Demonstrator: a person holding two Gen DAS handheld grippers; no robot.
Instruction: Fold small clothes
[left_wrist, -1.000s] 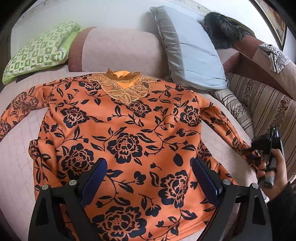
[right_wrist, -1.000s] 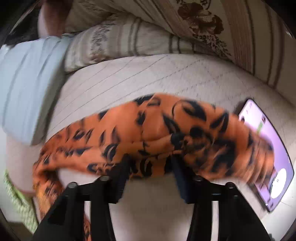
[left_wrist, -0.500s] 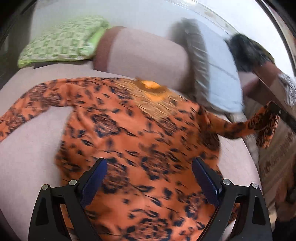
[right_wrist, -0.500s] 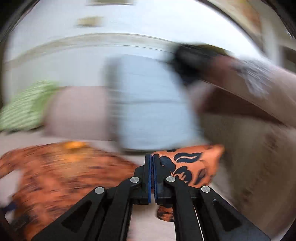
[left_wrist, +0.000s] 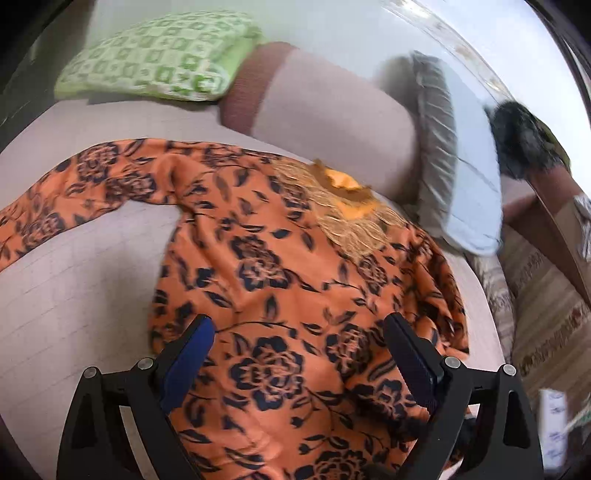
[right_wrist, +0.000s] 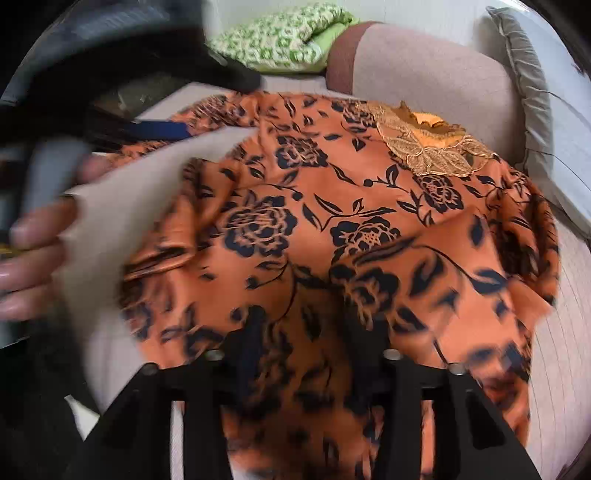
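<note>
An orange blouse with black flowers (left_wrist: 280, 280) and a gold lace collar (left_wrist: 343, 206) lies on the beige couch seat (left_wrist: 74, 280). Its right sleeve is folded over the body (right_wrist: 424, 280); its left sleeve (left_wrist: 66, 195) still lies stretched out to the left. My left gripper (left_wrist: 299, 350) hovers open over the lower body of the blouse. My right gripper (right_wrist: 306, 332) is low over the folded sleeve; the cloth drapes over its fingertips and hides them. The left gripper and the hand holding it show at the left of the right wrist view (right_wrist: 155, 129).
A green patterned cushion (left_wrist: 155, 55) and a beige bolster (left_wrist: 325, 114) lie at the back of the couch. A pale blue pillow (left_wrist: 465, 177) leans at the right. A dark furry thing (left_wrist: 524, 140) sits on the armrest. A phone (left_wrist: 554, 428) lies at the right.
My right gripper carried the right sleeve up and across onto the blouse body. My left gripper has shifted; the blouse now sits lower and further right in its view.
</note>
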